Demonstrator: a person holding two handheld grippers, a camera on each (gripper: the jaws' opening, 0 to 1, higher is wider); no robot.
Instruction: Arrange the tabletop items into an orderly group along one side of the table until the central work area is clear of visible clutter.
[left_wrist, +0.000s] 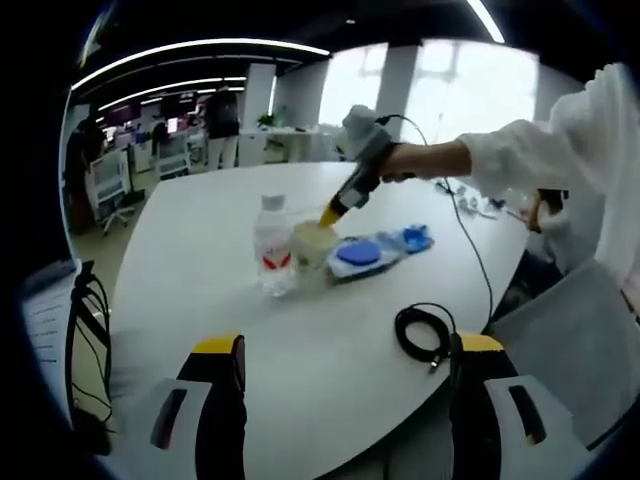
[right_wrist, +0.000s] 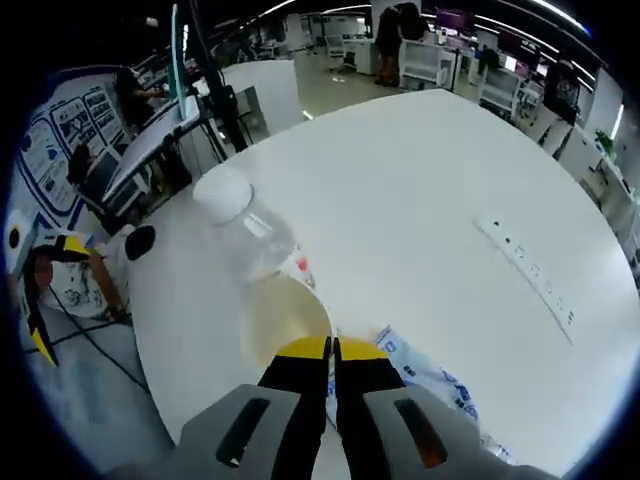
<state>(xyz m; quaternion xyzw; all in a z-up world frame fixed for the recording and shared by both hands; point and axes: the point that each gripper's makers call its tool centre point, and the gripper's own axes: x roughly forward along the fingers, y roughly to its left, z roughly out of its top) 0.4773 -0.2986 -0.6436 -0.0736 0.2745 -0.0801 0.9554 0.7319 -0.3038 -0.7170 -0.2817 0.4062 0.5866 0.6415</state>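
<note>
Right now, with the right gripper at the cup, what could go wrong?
1. The cup stands right beside the water bottle; dragging it with the right gripper could topple the bottle.
2. The right gripper looks shut on the cup's rim, a thin hold that might slip.
3. The blue packet lies against the cup and may snag.

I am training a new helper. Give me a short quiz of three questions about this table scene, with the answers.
1. True or false: the left tool is open.
2. The right tool is shut at the rim of the: A) black cable B) cup C) blue packet
3. Fill in: a clear ___ with a white cap stands beside the cup.
Key: 1 true; 2 B; 3 bottle.
</note>
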